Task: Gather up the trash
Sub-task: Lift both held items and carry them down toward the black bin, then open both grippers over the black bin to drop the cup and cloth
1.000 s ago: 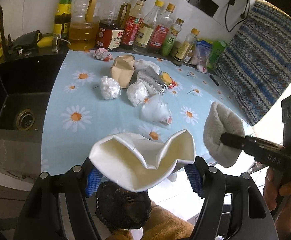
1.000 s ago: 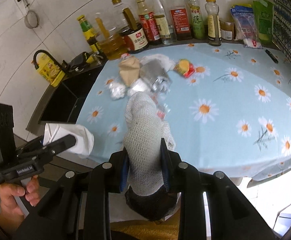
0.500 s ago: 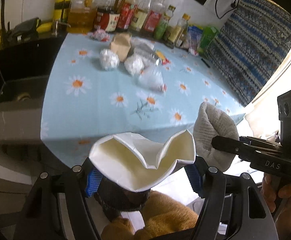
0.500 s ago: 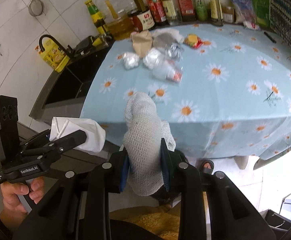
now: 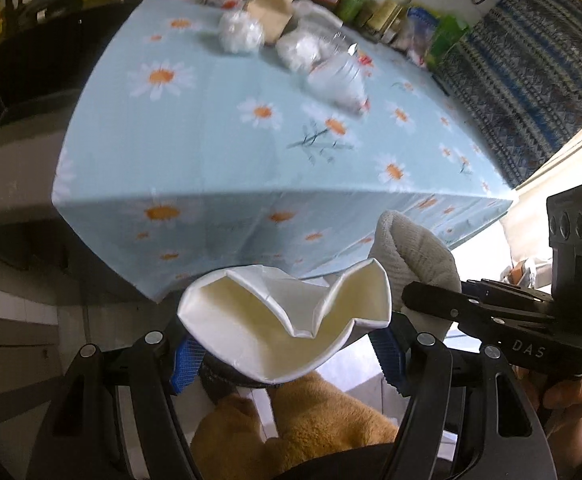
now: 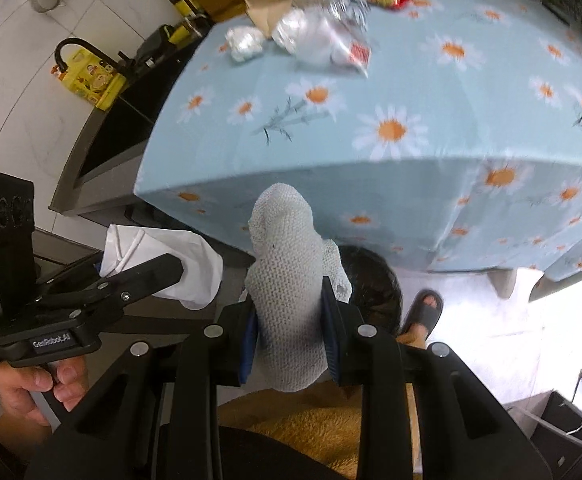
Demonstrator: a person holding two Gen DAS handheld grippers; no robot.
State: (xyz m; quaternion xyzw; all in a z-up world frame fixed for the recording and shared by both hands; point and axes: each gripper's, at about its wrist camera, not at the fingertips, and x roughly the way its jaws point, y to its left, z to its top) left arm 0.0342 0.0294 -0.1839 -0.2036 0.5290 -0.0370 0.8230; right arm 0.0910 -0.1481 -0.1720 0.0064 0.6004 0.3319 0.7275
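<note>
Disposal is the step in hand, by my reading: both grippers carry a piece of trash off the near edge of the daisy-print blue tablecloth and tilt down toward the floor, where a dark round bin shows just beyond the right gripper's load. The next move probably calls for bringing each load over that dark opening and spreading the jaws to let it drop, then going back for the rest.

The left gripper stands about half open, its blue pads pressed against a crumpled white paper cup whose crushed rim faces the camera. The right gripper is nearly closed, clamped on a grey-white knitted cloth wad that sticks up between its fingers. From the left wrist view the two loads sit just beside each other.

More trash remains at the far end of the table: crumpled foil balls, a brown paper bag and a clear plastic wrapper.
</note>
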